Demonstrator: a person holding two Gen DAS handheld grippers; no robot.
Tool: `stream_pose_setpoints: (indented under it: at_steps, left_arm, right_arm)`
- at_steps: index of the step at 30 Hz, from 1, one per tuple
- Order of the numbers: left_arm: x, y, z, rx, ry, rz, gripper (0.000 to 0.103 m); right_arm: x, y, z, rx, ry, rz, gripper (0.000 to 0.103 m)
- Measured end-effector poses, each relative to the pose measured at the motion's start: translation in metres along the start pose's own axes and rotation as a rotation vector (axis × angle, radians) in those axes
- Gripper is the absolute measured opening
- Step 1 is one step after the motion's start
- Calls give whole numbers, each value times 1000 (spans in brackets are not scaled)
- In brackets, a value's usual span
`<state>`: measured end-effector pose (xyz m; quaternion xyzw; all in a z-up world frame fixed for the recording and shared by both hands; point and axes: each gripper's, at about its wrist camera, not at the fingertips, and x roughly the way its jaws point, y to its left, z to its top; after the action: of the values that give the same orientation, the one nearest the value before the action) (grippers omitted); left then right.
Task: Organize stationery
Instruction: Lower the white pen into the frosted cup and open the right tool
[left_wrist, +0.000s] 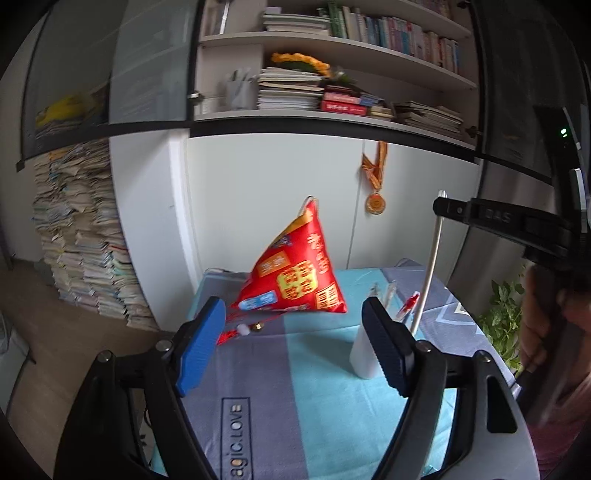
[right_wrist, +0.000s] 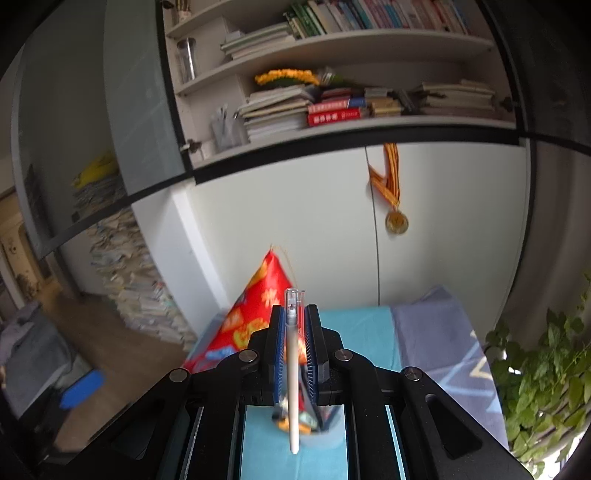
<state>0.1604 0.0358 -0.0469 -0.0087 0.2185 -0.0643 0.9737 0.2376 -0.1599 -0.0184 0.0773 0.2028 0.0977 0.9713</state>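
My left gripper (left_wrist: 293, 328) is open and empty, low over the striped cloth (left_wrist: 317, 402), its right pad beside a white pen holder (left_wrist: 364, 350). A red pen (left_wrist: 407, 306) and other pens stand in the holder. My right gripper (right_wrist: 295, 325) is shut on a white pen (right_wrist: 293, 376) with a clear cap, held upright. In the left wrist view that gripper (left_wrist: 443, 208) holds the white pen (left_wrist: 430, 266) above the holder, its lower end at the holder's mouth.
A red pyramid-shaped cushion (left_wrist: 297, 273) with a tassel sits on the cloth behind the holder. A medal (left_wrist: 375, 203) hangs on the white cabinet. Book stacks (left_wrist: 85, 258) stand on the floor at left. A green plant (right_wrist: 546, 376) is at right.
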Motion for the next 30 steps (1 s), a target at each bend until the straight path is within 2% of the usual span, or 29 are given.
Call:
stream_pose_setpoints:
  at_steps: [5, 9, 17, 26, 30]
  left_arm:
    - [-9, 15, 0, -56, 14, 4, 77]
    - [-19, 19, 4, -63, -28, 9, 78]
    - [-31, 14, 7, -41, -79, -49, 80]
    - [-34, 15, 6, -44, -79, -62, 80]
    - [-31, 13, 3, -39, -55, -62, 81]
  right_arm:
    - [26, 8, -9, -3, -84, -119, 11]
    - [42, 10, -26, -35, -60, -176, 11]
    - [53, -5, -53, 13, 14, -194, 11]
    - [49, -13, -65, 34, 61, -187, 11]
    - [47, -17, -70, 40, 101, -155, 11]
